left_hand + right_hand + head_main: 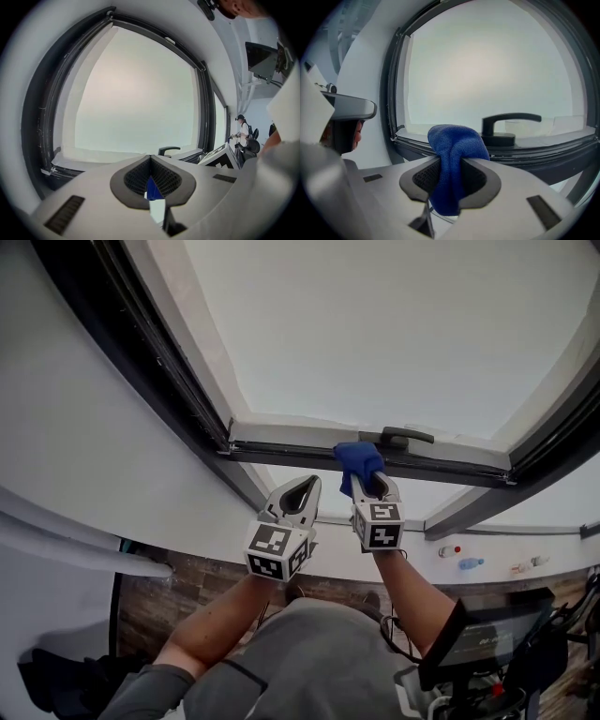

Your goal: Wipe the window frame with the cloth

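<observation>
My right gripper (373,482) has its fingers clamped on the blue cloth (359,460) at the window frame (281,451) just beside the handle (405,436) — the left gripper (298,491) idles below it, fingers together on nothing — so I judge the wiping barely started.

a white wall (84,427) surrounds a large pane (394,324) glowing with flat, pale daylight inside a dark window frame (150,362). below lies a brown wood-plank floor (178,592), with a dark monitor (483,638) at lower right.
</observation>
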